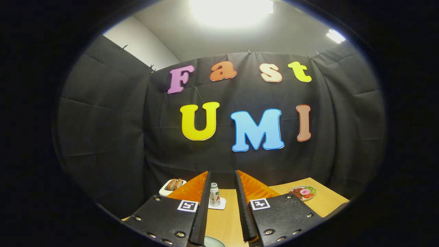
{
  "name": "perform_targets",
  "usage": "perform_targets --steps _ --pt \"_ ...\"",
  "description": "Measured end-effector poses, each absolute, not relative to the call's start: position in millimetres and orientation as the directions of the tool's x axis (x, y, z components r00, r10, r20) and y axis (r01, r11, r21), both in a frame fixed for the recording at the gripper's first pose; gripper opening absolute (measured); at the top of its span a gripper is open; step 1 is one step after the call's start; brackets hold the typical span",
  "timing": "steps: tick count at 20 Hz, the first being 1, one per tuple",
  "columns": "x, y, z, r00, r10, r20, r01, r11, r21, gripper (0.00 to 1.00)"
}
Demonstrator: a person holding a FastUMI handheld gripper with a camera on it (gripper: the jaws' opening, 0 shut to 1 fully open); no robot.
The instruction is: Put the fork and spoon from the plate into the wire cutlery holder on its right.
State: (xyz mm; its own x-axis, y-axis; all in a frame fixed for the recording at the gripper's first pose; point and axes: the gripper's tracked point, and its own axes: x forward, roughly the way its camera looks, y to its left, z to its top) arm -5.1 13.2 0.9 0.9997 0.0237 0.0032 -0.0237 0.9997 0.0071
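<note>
my gripper is open with nothing in it, two orange fingers apart. between them at 12 o'clock stands one bottle on a coaster. one plate rim peeks at 6; i can't see fork or spoon. two food dishes: 10 and 2.

wooden table | small bottle on white coaster | bread dish | food plate

small bottle on white coaster, bread dish, salad plate, wooden table
</note>
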Motion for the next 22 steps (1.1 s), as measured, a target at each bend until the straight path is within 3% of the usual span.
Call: perform_targets --steps 17,22 --pt "1 17 -21 0.999 0.018 -0.047 -0.018 1.000 -0.009 0.41" --pt "8 27 -63 0.985 0.059 -0.162 -0.063 0.998 -0.019 0.41"
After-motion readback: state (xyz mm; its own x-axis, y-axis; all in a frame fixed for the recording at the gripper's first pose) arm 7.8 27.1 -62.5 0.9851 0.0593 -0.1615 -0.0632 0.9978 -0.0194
